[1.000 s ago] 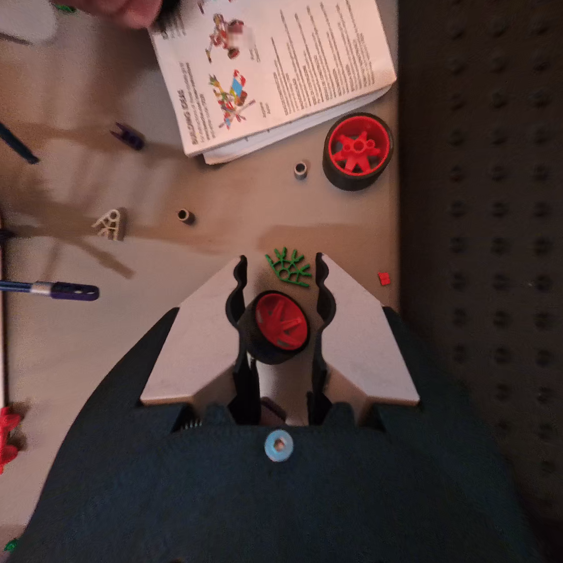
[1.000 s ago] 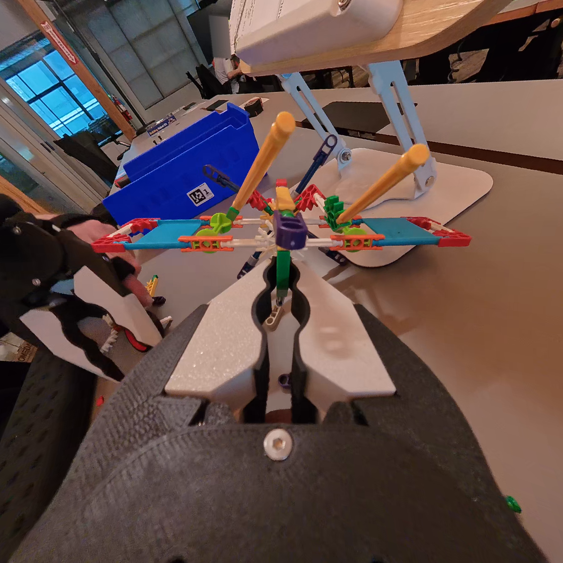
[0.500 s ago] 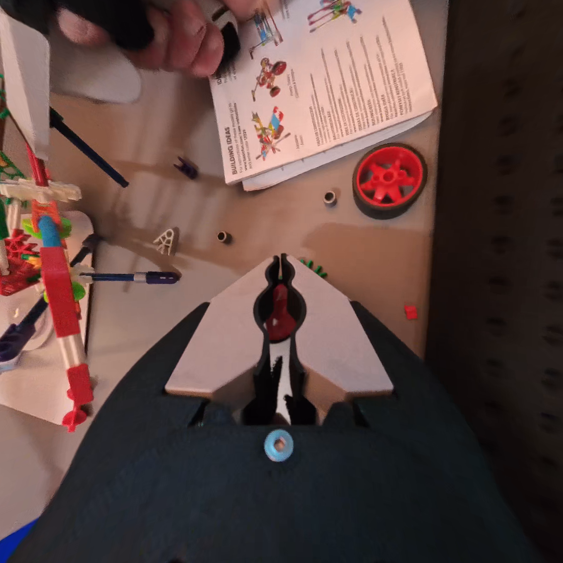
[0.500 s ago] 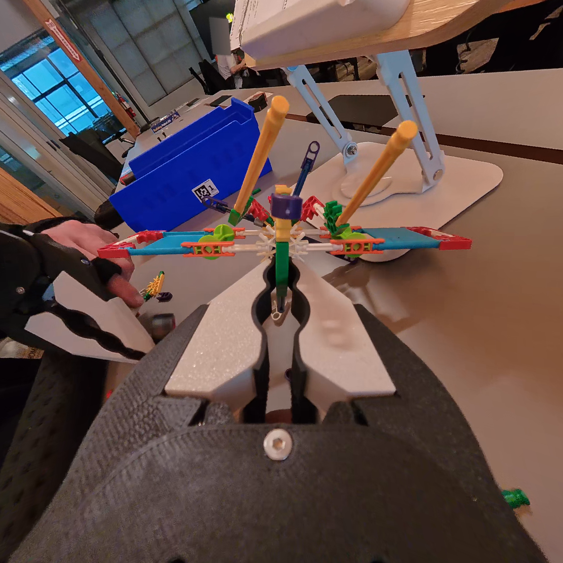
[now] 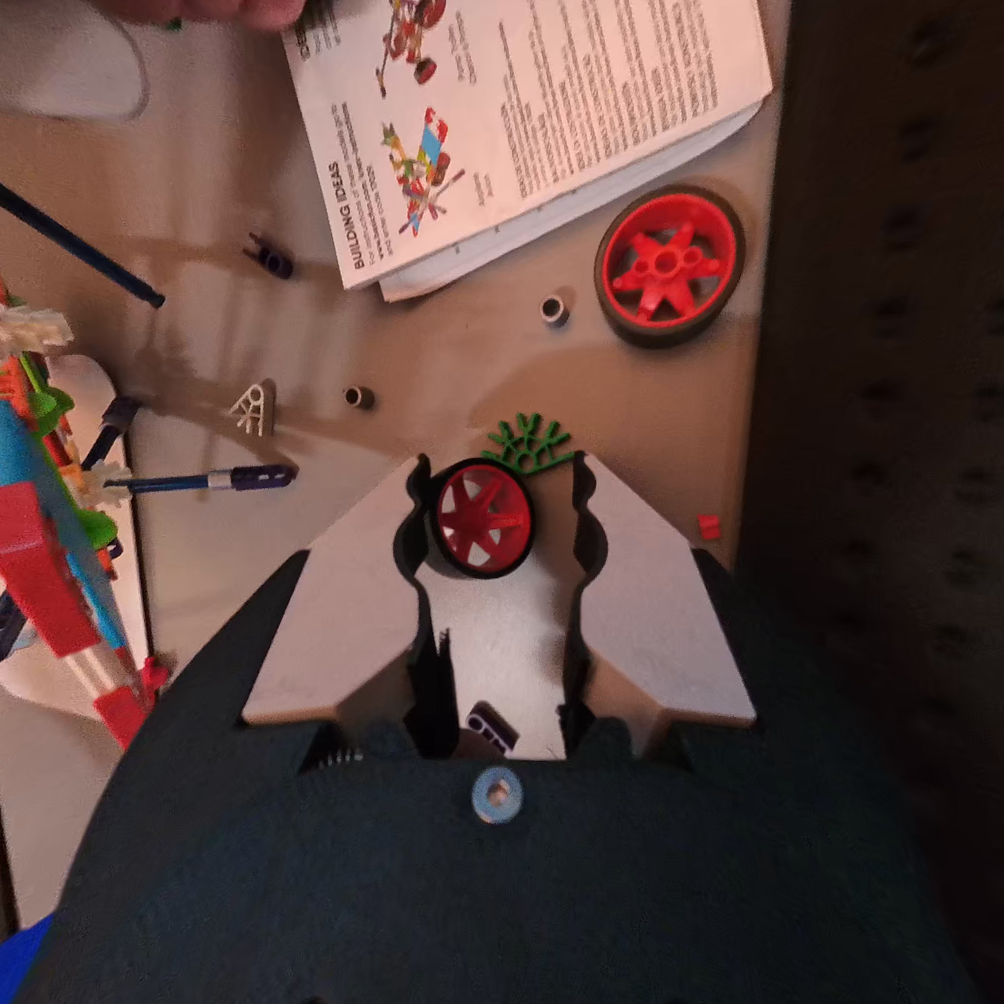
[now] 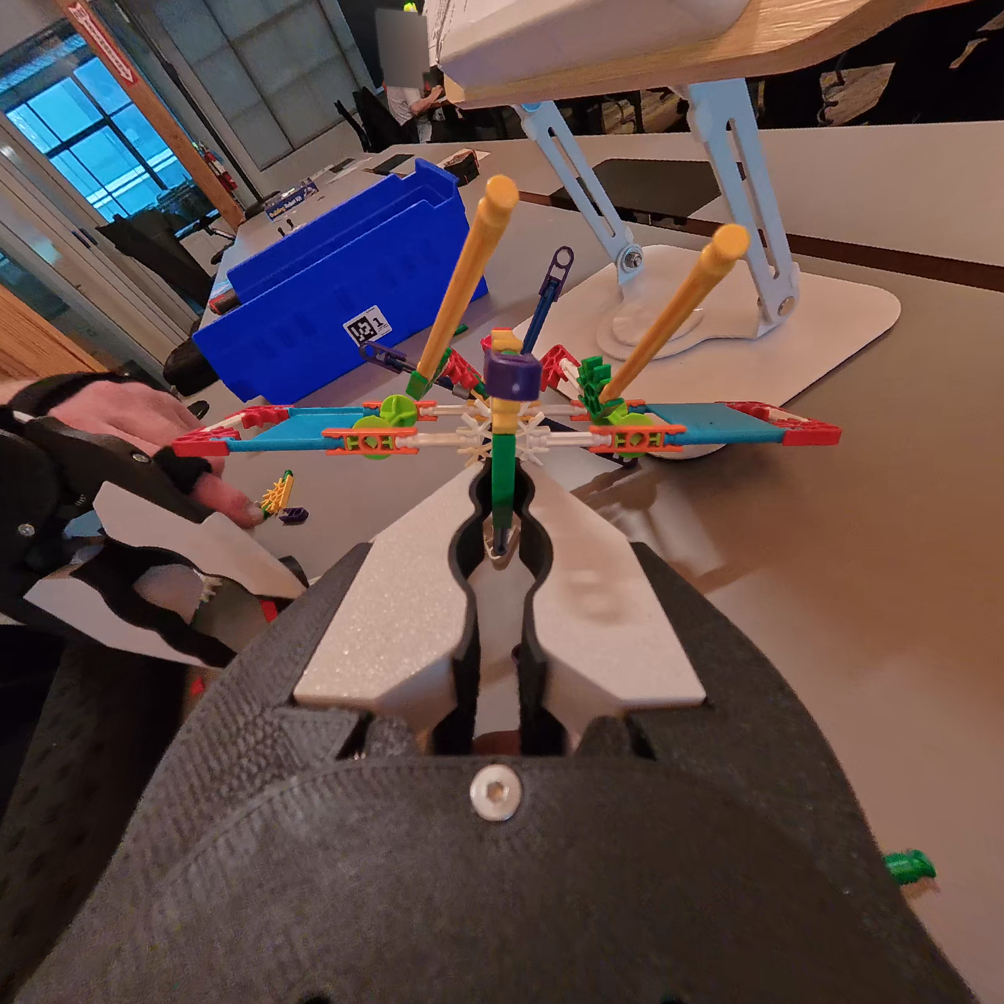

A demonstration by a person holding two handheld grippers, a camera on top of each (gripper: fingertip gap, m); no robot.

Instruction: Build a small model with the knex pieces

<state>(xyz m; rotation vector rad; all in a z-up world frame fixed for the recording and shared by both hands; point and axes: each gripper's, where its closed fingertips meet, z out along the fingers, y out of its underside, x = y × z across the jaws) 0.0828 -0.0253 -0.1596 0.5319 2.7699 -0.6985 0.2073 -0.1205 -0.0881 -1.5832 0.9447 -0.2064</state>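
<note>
My left gripper (image 5: 501,462) is open, pointing down at the tan table. A small red wheel with a black tyre (image 5: 483,524) lies flat between its fingers, close to the left one. A green connector (image 5: 529,443) lies just past the fingertips. My right gripper (image 6: 502,478) is shut on the green rod (image 6: 501,462) of a colourful rod-and-connector model (image 6: 706,426) with blue panels and two yellow rods, held above the table. The model's edge shows in the left wrist view (image 5: 38,543). The left gripper also shows in the right wrist view (image 6: 261,616).
A larger red wheel (image 5: 668,266), an open booklet (image 5: 543,108), two grey spacers (image 5: 554,311), a tan connector (image 5: 250,413), a purple clip (image 5: 269,258) and a small red piece (image 5: 708,526) lie around. A dark pegged mat (image 5: 880,380) borders the right. A blue bin (image 6: 337,304) and a white stand (image 6: 706,326) stand behind.
My left gripper was shut on the small red wheel half a second ago; it has opened and the wheel lies flat between the fingers. The right gripper holds the model nearly still.
</note>
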